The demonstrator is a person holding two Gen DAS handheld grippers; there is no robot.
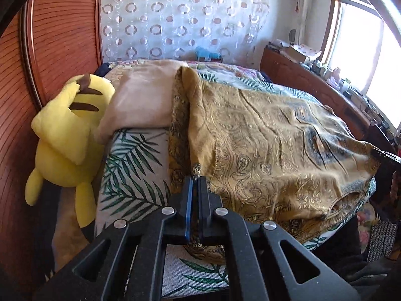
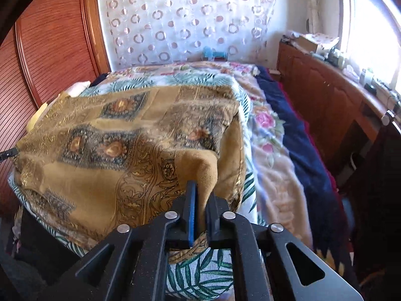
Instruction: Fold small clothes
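A bed with a palm-leaf print cover (image 1: 130, 155) stands beside a reddish wooden wardrobe (image 1: 57, 37). On it lies a mustard-gold patterned thin garment (image 1: 270, 145), wrinkled; left gripper (image 1: 196, 179) and right gripper (image 2: 201, 193) fingers each pinch its edge.

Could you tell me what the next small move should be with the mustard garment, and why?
Probably carry both held edges forward together to lay a fold. The left gripper and the right gripper are each shut on the mustard garment, which is spread between them over the leaf-print sheet, so both ends seem ready to move.
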